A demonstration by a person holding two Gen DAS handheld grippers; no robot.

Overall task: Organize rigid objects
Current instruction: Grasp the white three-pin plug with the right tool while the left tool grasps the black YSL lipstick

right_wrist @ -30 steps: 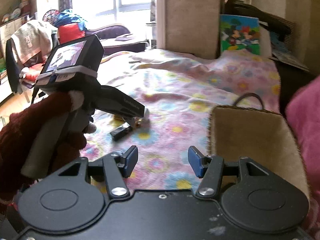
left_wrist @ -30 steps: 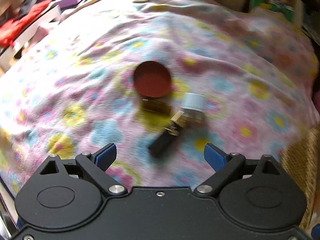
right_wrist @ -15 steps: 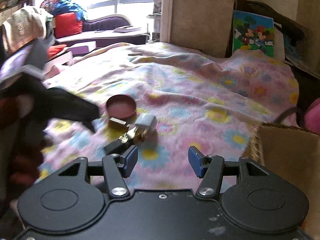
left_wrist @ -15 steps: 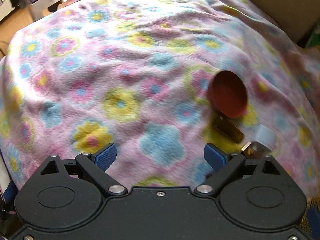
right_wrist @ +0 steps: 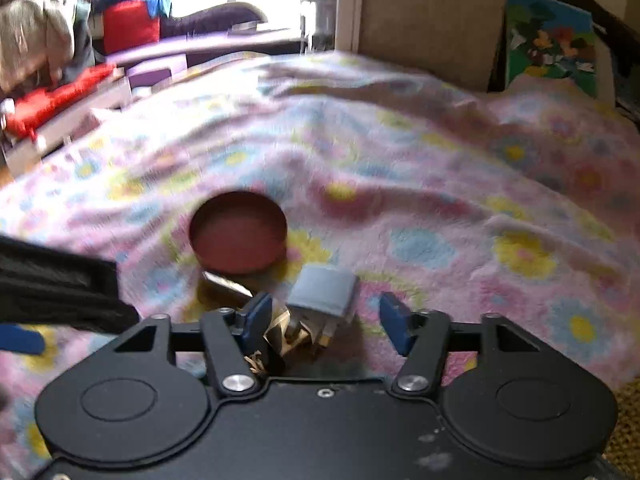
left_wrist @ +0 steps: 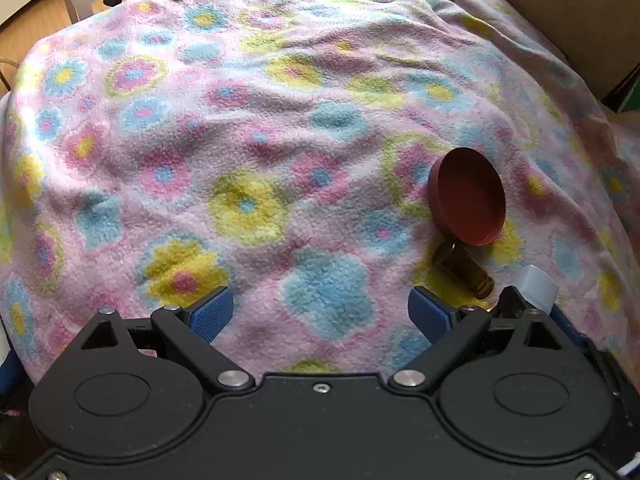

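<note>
Left wrist view, bottom of frame: left gripper (left_wrist: 320,312), fingers (left_wrist: 210,312) set wide with only bare blanket between them. Just beyond the right-hand finger, at lower right: grey-capped block (left_wrist: 538,286), partly hidden behind the gripper's linkage. Beside it, towards frame centre: brass-coloured cylinder (left_wrist: 464,270), lying on its side at a slant. Directly above that, touching or nearly so: red-brown round lid (left_wrist: 468,196), open side up, resting tilted on a fold. Under everything: flowered fleece blanket (left_wrist: 248,128) in pink, blue and yellow, spread over a bed and filling most of the frame.

Right wrist view, bottom centre, blurred: right gripper (right_wrist: 325,308), fingers narrower than the left pair's and just now closing. Between them, the grey-capped block with brass-coloured prongs pointing towards the camera; left-hand pad close beside the prongs, right-hand pad clear of the block, no firm clamp visible. Just above and to the left: the cylinder, then the lid at centre left. At the left edge: black body of the left gripper. Farther up: blanket rising to a beige upright panel (right_wrist: 432,20) at top centre, a cartoon picture (right_wrist: 552,40) at upper right, a red cushion (right_wrist: 130,26) and bright window at upper left.
</note>
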